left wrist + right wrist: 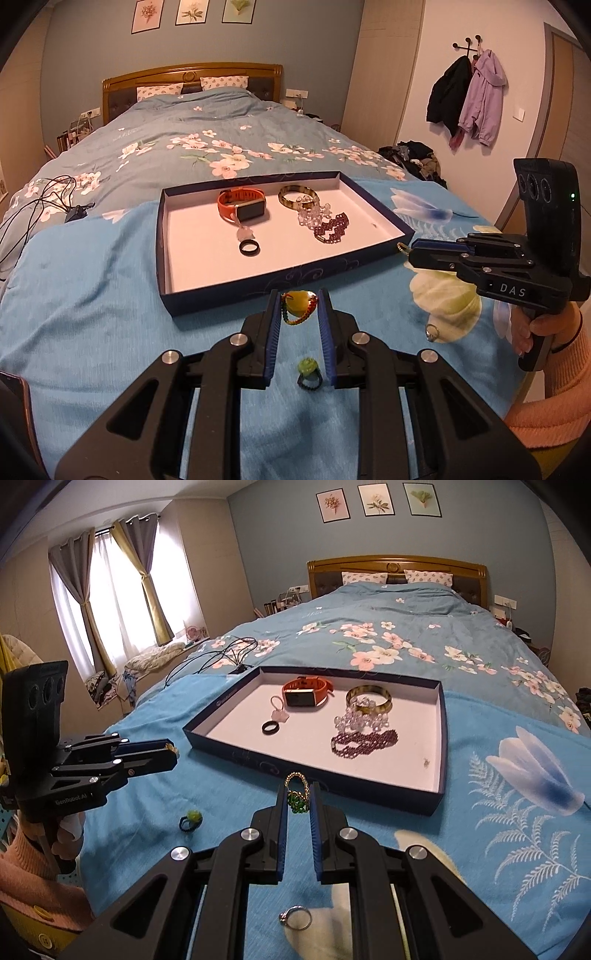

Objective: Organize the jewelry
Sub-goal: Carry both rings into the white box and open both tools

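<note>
A dark blue tray with a white floor lies on the blue bedspread. It holds an orange watch, a bangle, clear beads, purple beads and a black ring. My left gripper is shut on a yellow pendant with a coloured bead cord, just before the tray's near wall. My right gripper is shut on a green bead ornament with a gold bead loop.
A green flower ring and a silver ring lie on the bedspread near the grippers. Black cables lie on the quilt to the left of the tray. The bed stretches away behind.
</note>
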{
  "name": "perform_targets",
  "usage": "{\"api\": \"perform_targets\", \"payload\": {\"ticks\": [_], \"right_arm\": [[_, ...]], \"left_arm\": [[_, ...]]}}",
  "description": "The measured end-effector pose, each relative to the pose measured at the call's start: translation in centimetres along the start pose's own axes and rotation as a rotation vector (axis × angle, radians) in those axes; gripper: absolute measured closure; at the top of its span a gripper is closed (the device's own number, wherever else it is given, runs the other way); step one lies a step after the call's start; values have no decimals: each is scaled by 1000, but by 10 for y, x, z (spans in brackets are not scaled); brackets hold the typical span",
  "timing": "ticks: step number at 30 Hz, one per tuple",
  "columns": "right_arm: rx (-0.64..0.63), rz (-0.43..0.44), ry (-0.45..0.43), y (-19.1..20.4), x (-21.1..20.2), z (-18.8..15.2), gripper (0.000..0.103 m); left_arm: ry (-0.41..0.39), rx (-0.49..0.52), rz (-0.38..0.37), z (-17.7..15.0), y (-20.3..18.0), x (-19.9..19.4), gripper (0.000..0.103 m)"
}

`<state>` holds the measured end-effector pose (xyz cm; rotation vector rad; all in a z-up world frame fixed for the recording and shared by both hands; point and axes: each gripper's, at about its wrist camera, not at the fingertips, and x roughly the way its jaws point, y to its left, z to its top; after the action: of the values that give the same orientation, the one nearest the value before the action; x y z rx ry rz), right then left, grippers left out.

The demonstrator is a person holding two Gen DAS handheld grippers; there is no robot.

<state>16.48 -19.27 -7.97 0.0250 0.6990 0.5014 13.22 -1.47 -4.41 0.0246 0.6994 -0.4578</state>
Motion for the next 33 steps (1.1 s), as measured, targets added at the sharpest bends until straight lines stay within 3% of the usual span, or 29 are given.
{"api": "perform_targets", "payload": {"ticks": [33], "right_arm": [[0,-34,-43,-21,20,35,93]], "left_arm": [[-14,-1,44,35,10,38,83]]}}
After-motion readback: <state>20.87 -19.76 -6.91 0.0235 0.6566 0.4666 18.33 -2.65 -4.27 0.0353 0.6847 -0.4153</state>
